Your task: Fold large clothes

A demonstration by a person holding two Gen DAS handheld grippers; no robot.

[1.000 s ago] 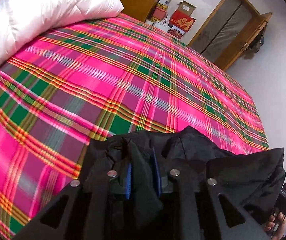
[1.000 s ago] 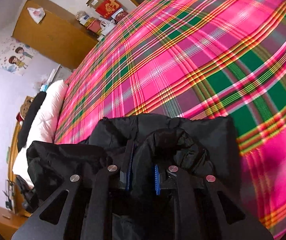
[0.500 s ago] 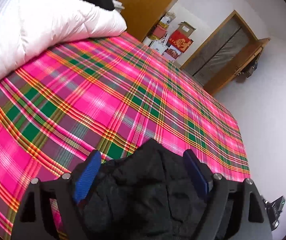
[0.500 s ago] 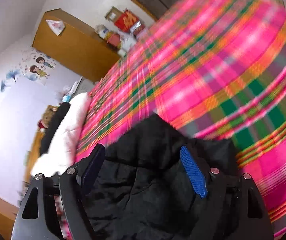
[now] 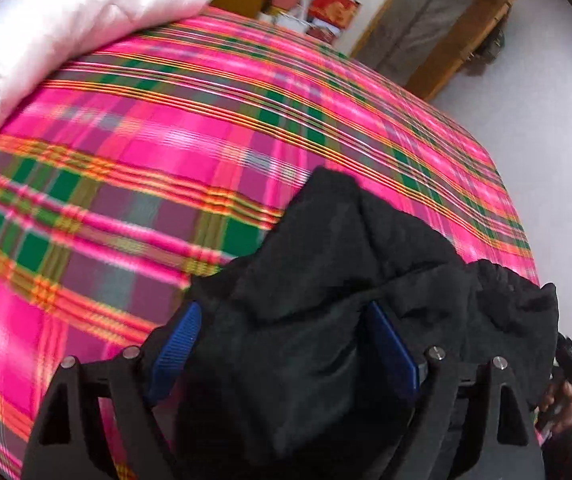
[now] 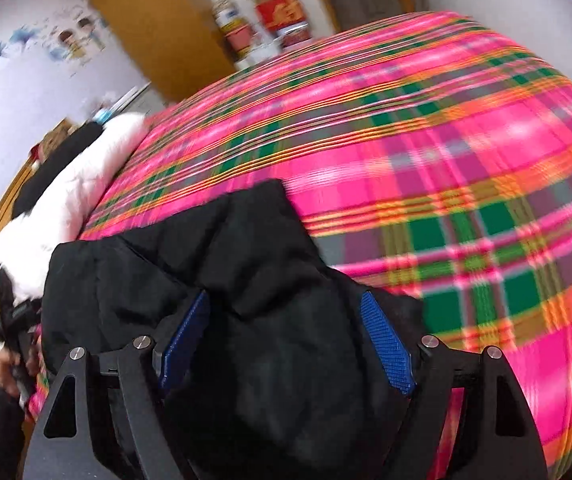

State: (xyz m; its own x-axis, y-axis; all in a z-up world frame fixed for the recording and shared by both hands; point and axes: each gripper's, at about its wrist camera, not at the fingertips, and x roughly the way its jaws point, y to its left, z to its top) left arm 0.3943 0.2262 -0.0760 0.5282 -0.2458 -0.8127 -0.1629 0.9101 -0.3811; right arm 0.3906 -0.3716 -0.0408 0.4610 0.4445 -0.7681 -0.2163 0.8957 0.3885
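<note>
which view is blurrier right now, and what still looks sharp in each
Right wrist view: blurrier, the plaid bedspread and wall stickers smeared. Left wrist view: milder smear on the bedspread. In both, the black garment and blue pads stay sharp; fisheye bulges the bed.

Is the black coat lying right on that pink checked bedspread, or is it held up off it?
Touching. In the right wrist view the black coat lies flat on the bedspread, with no gap along its edge.
</note>
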